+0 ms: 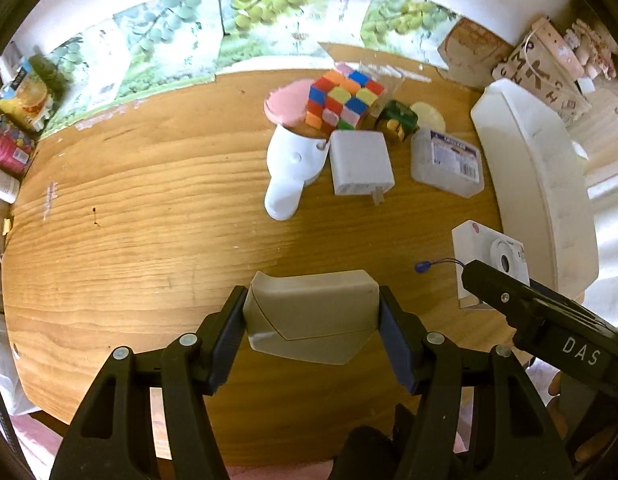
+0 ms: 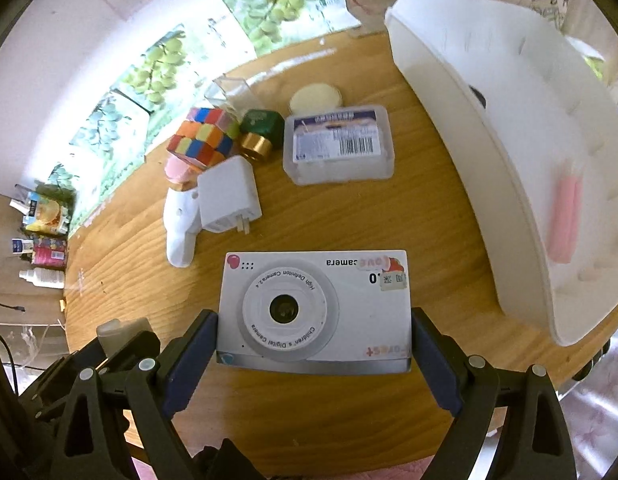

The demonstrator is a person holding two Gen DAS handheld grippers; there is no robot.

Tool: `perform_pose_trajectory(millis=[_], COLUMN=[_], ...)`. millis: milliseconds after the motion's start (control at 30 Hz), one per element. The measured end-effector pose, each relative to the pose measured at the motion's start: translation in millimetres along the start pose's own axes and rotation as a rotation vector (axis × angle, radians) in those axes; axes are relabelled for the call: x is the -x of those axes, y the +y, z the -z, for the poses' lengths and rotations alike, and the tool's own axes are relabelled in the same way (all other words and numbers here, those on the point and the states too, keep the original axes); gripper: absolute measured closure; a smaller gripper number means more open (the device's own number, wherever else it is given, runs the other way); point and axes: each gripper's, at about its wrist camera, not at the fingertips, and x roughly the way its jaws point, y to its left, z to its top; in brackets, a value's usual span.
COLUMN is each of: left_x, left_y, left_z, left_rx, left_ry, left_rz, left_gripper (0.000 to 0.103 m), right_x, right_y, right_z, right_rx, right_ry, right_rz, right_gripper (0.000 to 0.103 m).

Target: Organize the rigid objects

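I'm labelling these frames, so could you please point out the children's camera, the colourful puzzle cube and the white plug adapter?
children's camera (image 2: 285, 309): right wrist view, lens.
colourful puzzle cube (image 1: 341, 100): left wrist view, facing side.
white plug adapter (image 1: 359, 160): left wrist view, top face.

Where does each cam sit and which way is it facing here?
Left wrist: on the left tool, looking steeply down at the table; its fingers clamp a grey block; right tool at the edge.
Right wrist: on the right tool, looking down; its fingers clamp the toy camera.
Shared: puzzle cube, charger, white tray.
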Motion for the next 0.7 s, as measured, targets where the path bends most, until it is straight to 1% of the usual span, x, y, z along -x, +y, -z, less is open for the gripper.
perform_pose_trajectory(millis=[67,100,133,167,233,267,300,333,533,700], left_x=[5.4,9.0,12.1,6.8,9.3,-1.8,2.5,-2.9,8.9,14.7], left_y=[3.0,3.4,2.9,-6.0,-9.7,-20.4,-21.2,-26.8,-45.6,-67.1], left_z=[0.2,2.8,4.7,-2.5,-3.0,-11.2,-8.4,-13.5,-8.8,-8.3], left_rx=[0.009,0.015,0.021,0.026,0.038,0.043,0.048,0.052,0.066,0.064], left_ry=[-0.020,-0.033,-0.048,-0.056,-0.080,-0.086,-0.098,-0.104,-0.178,-0.225], left_rz=[0.005,0.006,0.010,0.013,0.020,0.022,0.027,0.029,0.064,0.077], left_gripper=[0.036,0.037,0.037,0.037,0.037,0.037,0.037,0.037,0.037,0.037], right_x=[2.7,7.3,10.3,13.4,19.1,22.3,24.9,29.3,48.6,59.1], right_y=[1.4,0.7,0.7,0.3,0.1,-0.6,-1.5,-3.2,-14.9,-30.6], right_z=[-4.2,-3.8,-4.9,-5.7,-8.5,-9.8,-10.5,-11.2,-17.0,-21.0], right_rx=[0.015,0.035,0.047,0.056,0.075,0.086,0.093,0.102,0.155,0.172], right_ry=[-0.015,-0.056,-0.066,-0.075,-0.094,-0.104,-0.113,-0.122,-0.177,-0.194], right_rz=[-0.008,-0.013,-0.014,-0.013,-0.011,-0.011,-0.012,-0.010,-0.001,0.001], right_gripper=[0.010,0.010,0.010,0.010,0.010,0.010,0.010,0.010,0.011,0.011])
